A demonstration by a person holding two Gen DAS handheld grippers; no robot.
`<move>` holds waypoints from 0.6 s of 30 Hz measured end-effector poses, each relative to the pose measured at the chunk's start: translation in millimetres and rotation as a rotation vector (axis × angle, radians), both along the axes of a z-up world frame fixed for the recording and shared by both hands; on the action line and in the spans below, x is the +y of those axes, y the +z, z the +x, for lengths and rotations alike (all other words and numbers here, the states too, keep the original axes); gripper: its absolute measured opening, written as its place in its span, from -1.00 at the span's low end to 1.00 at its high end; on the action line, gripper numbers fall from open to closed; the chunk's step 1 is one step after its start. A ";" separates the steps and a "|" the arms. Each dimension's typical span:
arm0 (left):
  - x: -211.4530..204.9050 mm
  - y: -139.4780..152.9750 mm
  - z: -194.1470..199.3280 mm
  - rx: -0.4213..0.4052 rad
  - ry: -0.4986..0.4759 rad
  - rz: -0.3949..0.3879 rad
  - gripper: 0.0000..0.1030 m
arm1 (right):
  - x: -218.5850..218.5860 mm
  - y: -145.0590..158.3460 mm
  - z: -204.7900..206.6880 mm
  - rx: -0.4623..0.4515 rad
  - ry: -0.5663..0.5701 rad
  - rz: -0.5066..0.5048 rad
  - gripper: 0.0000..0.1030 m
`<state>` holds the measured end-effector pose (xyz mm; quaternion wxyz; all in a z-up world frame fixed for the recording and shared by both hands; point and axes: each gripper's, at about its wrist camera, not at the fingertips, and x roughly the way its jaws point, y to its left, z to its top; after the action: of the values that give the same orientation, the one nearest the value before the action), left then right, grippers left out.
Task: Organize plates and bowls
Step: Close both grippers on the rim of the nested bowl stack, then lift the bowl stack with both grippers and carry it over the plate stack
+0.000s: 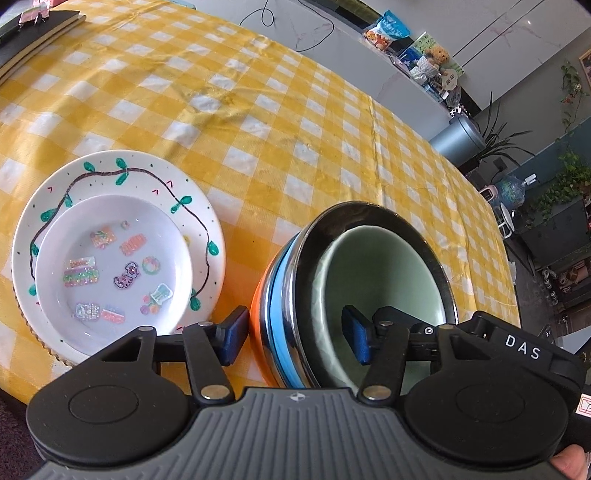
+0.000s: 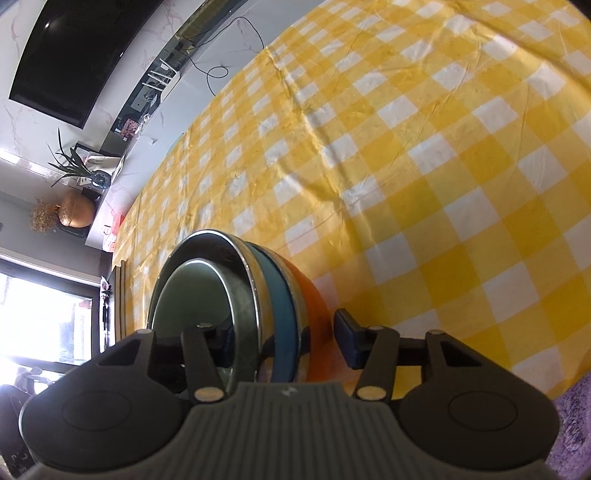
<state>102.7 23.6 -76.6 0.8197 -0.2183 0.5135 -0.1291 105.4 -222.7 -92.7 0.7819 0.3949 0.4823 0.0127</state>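
Observation:
A stack of nested bowls stands on the yellow checked tablecloth point(image 1: 258, 122): an orange bowl point(image 1: 260, 306) outermost, a blue-banded steel bowl point(image 1: 284, 314), and a pale green bowl point(image 1: 388, 273) inside. My left gripper point(image 1: 295, 332) is open, its fingers astride the stack's near wall, one outside, one inside the green bowl. My right gripper point(image 2: 284, 343) is open and straddles the same stack point(image 2: 280, 306) from the other side. To the left, a small white sticker plate point(image 1: 114, 269) lies on a larger vine-painted plate point(image 1: 147, 177).
Dark notebooks point(image 1: 33, 33) lie at the table's far left corner. Beyond the table edge are a counter with snack bags point(image 1: 388, 29), plants point(image 1: 565, 177) and a water jug point(image 1: 511, 188). A TV point(image 2: 74, 48) hangs on the wall.

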 end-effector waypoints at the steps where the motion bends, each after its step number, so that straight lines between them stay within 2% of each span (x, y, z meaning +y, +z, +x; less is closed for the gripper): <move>1: -0.6 -1.1 0.2 0.005 -0.001 -0.002 0.18 | 0.0 -0.1 0.4 0.000 0.002 -0.003 -0.01; 6: -2.0 0.0 1.4 0.014 0.002 0.001 0.18 | -0.3 0.2 0.7 0.006 0.001 -0.005 -0.04; 14: -3.3 3.8 1.9 0.004 -0.005 0.004 0.18 | -2.3 0.7 0.4 0.024 -0.010 -0.019 -0.23; 18: -4.8 5.3 1.3 -0.002 -0.010 0.012 0.18 | -5.8 -0.7 -1.7 0.029 -0.024 -0.001 -0.25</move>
<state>104.0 18.8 -71.3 0.8209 -0.2107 0.5146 -0.1304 103.7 -228.5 -93.3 0.7750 0.4006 0.4887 -0.0025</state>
